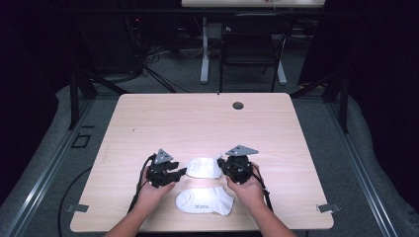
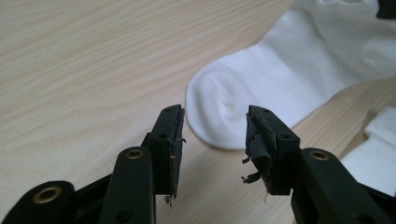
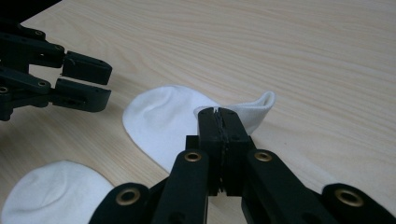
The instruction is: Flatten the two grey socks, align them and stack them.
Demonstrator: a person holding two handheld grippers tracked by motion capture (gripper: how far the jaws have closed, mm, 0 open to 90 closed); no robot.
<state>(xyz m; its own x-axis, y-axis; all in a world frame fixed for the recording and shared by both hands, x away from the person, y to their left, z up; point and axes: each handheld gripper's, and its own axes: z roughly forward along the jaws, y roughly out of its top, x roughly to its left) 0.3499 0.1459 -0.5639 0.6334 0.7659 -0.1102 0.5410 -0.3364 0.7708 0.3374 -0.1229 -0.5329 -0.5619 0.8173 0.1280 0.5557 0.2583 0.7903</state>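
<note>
Two white ankle socks lie on the pale wooden table (image 1: pixel 197 118). The farther sock (image 1: pixel 202 167) lies flat between my two grippers. My left gripper (image 1: pixel 182 172) stands open at its toe end, and the rounded toe (image 2: pixel 224 107) lies just beyond the pads with nothing pinched. My right gripper (image 3: pixel 219 114) is shut on that sock's cuff edge (image 3: pixel 254 109), which curls up off the wood. The left gripper (image 3: pixel 86 84) also shows across the sock (image 3: pixel 159 116) in the right gripper view. The nearer sock (image 1: pixel 205 201) lies flat close to the front edge.
A round cable grommet (image 1: pixel 238 105) sits near the table's far edge. Behind the table stand a black chair (image 1: pixel 252 47) and a white desk leg (image 1: pixel 204 54). The nearer sock (image 3: pixel 51 191) lies low left in the right gripper view.
</note>
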